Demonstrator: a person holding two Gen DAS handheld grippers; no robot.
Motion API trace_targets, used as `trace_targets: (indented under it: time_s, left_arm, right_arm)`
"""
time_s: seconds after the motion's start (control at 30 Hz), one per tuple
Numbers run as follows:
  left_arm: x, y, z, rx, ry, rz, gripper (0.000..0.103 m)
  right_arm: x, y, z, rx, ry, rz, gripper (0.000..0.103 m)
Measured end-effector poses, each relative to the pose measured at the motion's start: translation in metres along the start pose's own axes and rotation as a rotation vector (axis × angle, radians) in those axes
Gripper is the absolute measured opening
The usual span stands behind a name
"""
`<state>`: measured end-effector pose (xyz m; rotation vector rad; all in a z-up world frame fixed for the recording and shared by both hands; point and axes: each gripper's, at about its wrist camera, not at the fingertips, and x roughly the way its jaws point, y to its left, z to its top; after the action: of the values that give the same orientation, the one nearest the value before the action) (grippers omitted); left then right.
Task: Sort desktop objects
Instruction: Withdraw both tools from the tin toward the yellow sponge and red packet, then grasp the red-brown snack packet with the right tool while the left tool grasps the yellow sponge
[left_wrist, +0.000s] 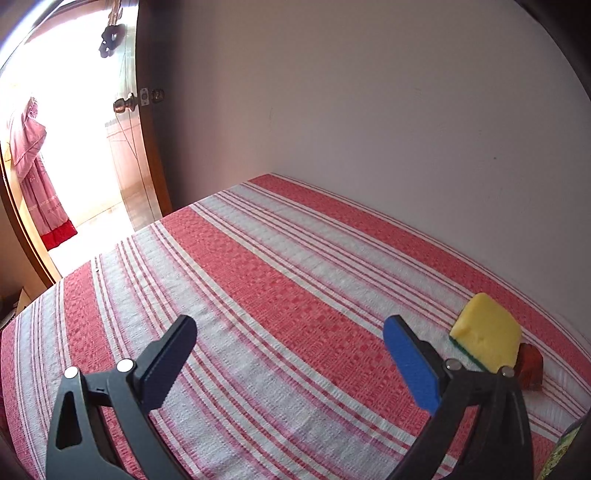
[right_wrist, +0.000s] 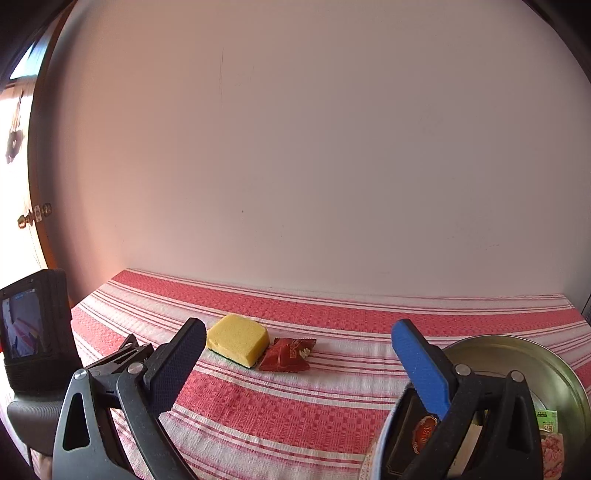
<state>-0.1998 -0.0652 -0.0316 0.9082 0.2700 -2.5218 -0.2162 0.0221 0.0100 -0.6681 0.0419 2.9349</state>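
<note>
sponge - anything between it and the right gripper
Nothing visible does. In the right wrist view the open right gripper looks straight across bare striped cloth to the sponge. The red packet lies against the sponge's right side, not in front of it. The tin sits off to the right.

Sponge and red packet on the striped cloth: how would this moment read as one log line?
left tool open, empty | right tool open, empty | sponge beside red packet on cloth | metal tin holds some packets
</note>
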Motion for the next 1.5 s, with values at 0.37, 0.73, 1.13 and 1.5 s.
trace_targets:
  time_s: [0.37, 0.73, 1.13, 1.5]
  left_arm:
    - [0.028, 0.016, 0.002, -0.046, 0.126, 0.026, 0.102]
    - [0.037, 0.016, 0.0, -0.052, 0.179, 0.017, 0.102]
    - [0.028, 0.008, 0.002, -0.007, 0.138, -0.006, 0.102]
    - [-0.009, -0.033, -0.002, 0.163, 0.0, -0.221, 0.102]
  right_arm:
    - [0.109, -0.016, -0.007, 0.114, 0.373, -0.007, 0.062]
    - [0.169, -0.033, -0.021, 0.243, 0.529, 0.055, 0.061]
    - [0.117, -0.039, -0.012, 0.223, 0.426, 0.121, 0.047]
    - [-0.053, -0.088, -0.048, 0.17, -0.02, 0.162, 0.047]
